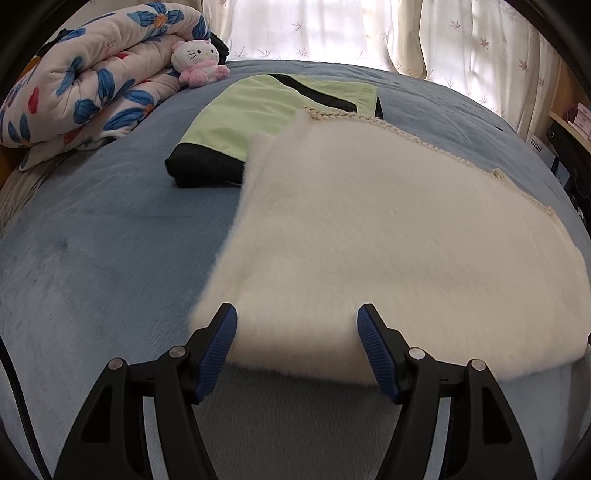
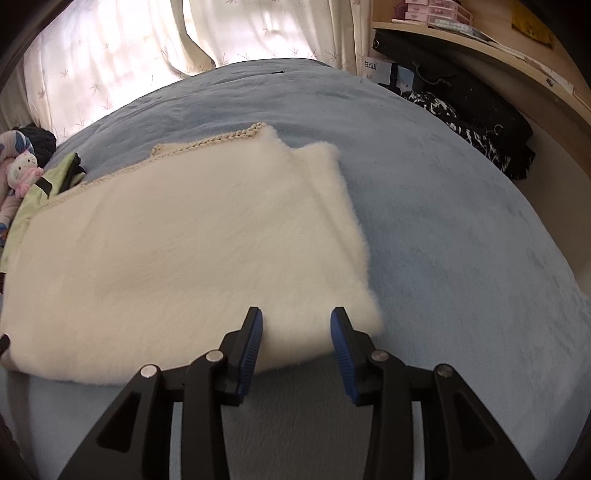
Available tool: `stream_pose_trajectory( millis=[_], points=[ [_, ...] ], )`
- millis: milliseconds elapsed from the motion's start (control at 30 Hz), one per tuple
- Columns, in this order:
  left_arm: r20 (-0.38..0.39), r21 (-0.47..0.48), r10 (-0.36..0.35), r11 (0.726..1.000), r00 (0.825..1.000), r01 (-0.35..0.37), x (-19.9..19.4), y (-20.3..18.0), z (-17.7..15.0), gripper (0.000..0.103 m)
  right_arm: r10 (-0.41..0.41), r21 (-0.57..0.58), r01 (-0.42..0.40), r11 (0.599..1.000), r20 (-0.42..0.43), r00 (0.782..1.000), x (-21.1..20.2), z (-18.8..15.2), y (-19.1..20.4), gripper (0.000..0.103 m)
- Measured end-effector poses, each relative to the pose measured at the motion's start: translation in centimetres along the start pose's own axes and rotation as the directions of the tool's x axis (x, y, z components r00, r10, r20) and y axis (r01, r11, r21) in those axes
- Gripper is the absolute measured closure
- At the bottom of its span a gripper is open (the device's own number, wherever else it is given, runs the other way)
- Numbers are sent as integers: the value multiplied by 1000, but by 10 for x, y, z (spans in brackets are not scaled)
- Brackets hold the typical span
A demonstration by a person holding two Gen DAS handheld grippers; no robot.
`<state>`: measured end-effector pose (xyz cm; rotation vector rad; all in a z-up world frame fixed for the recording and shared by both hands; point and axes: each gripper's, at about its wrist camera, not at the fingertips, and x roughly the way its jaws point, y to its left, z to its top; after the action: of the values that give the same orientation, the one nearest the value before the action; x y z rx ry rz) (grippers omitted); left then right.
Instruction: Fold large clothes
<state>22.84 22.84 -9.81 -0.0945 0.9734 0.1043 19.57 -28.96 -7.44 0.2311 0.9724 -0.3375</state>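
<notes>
A fluffy cream-white garment lies folded flat on the blue bed cover, with a braided trim along its far edge. In the left wrist view my left gripper stands open over the garment's near left corner, the fabric showing between its blue pads without being pinched. In the right wrist view the same garment fills the left half, and my right gripper is open at its near right corner, pads apart on either side of the fabric edge.
A folded green and black garment lies beyond the white one. A flowered quilt and a plush cat toy sit at the far left. Dark bags and a wooden shelf stand right of the bed. Curtains hang behind.
</notes>
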Motion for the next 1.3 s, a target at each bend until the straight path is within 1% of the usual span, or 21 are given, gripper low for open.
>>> stream_pose_trajectory(
  millis=[67,167,267,333,433,567,667,733,867,933,967,1000,1033,1100,1133,1233,1267,1300],
  points=[
    [-12,3,1,1000,1000,-1,-8,0,-3,37,10,3,-10,1000,6,1000,-11,-5,2,65],
    [-26,11,-16,1000,1000,17,-24,-2,-11,37,17,-6,-16,1000,19,1000,-29,-15,6,64],
    [-35,20,-35,999,999,36,-41,-5,-22,37,41,-7,-41,999,32,999,-51,-26,13,64],
    [-44,28,-44,999,998,45,-52,-7,-29,37,55,-19,-54,998,42,998,-64,-32,20,62],
    [-50,36,-83,996,995,85,-72,-10,-39,37,66,-55,-62,997,68,996,-82,-41,33,59],
    [-34,59,-122,991,992,124,-96,-16,-51,36,84,-119,-71,990,112,990,-109,-51,53,57],
    [-26,66,-167,983,986,169,-112,-18,-60,35,114,-148,-94,985,135,984,-126,-58,65,53],
    [-21,63,-192,979,981,193,-120,-19,-64,32,131,-172,-104,980,152,980,-136,-63,73,49],
    [-25,54,-246,968,969,247,-124,-20,-71,31,139,-222,-96,970,188,972,-147,-75,90,44],
    [-42,33,-286,957,957,288,-119,-19,-73,31,144,-244,-95,965,191,971,-145,-80,98,44],
    [-49,16,-313,949,949,314,-116,-18,-75,31,150,-251,-100,963,188,971,-143,-82,101,44],
    [-54,-6,-352,936,934,352,-111,-16,-75,31,156,-251,-106,962,188,970,-142,-84,104,44],
    [-51,-39,-412,911,910,410,-106,-12,-76,31,164,-250,-114,962,190,968,-140,-86,106,44],
    [-32,-112,-503,860,864,497,-94,-3,-77,31,168,-251,-117,961,196,966,-136,-86,110,44],
    [-24,-150,-527,842,849,518,-85,2,-77,30,170,-250,-117,961,201,965,-134,-85,111,44],
    [-12,-261,-575,791,818,553,-54,17,-73,31,184,-240,-134,962,201,962,-126,-83,114,44],
    [-1,-293,-585,776,811,559,-44,22,-72,31,190,-235,-141,962,199,961,-122,-82,115,44],
    [9,-317,-588,765,809,560,-33,27,-70,31,194,-231,-147,962,195,961,-117,-80,117,44]
  ],
)
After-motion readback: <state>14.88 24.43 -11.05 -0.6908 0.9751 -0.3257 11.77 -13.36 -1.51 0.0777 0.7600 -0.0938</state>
